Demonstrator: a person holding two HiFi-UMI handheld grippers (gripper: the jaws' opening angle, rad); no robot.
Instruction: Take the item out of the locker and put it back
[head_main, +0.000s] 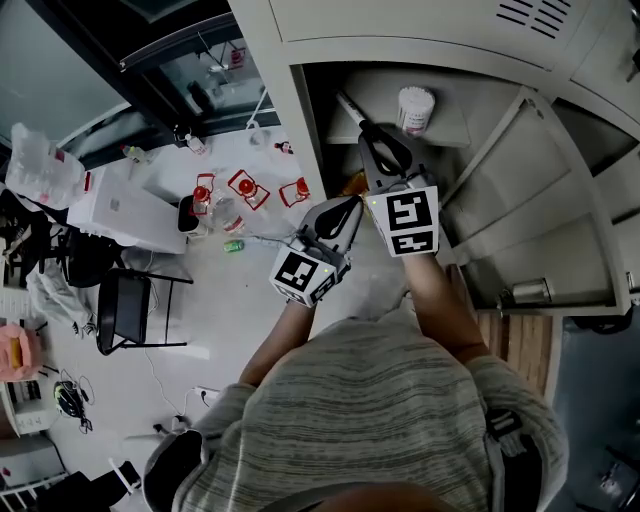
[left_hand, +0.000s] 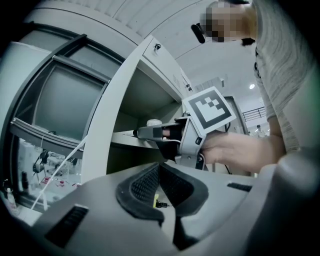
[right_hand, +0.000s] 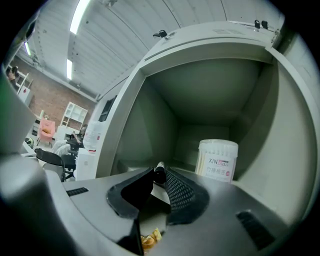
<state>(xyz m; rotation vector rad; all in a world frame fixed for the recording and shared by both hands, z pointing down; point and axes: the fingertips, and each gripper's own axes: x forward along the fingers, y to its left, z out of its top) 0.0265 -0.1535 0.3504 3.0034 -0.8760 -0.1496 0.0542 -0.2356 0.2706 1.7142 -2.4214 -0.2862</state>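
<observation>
pen (right_hand: 160, 173) is pinched in the right gripper (head_main: 378, 140); jaws closed on its barrel, dark tip poking out past the pads and pointing into the locker (head_main: 300, 110); from the left gripper view the pen sits level, just above the front edge of the shelf (head_main: 455, 120), not resting on it as far as I can tell; left gripper (left_hand: 159, 167) hangs back outside the opening, jaws together with nothing between them, doing no work right now; step in hand, my read: pen is at the mouth of the upper compartment, either freshly lifted or on its way back in, frames alone don't settle which; if it's the return, next move calls for carrying the pen further in over the shelf, lowering it to lie flat on bare shelf, then opening the jaws and backing out straight; keep clear of the cotton-swab tub (right_hand: 218, 159), which stands upright on the same shelf to the right of the pen and near it; a careless sweep could knock it over; contents: upper compartment holds only that tub, packed with swabs, lid on; door (head_main: 540, 200) is swung wide open on the right; a yellow-orange scrap (right_hand: 149, 241) shows lower down, too small to identify, and I can't tell which compartment it's in.
</observation>
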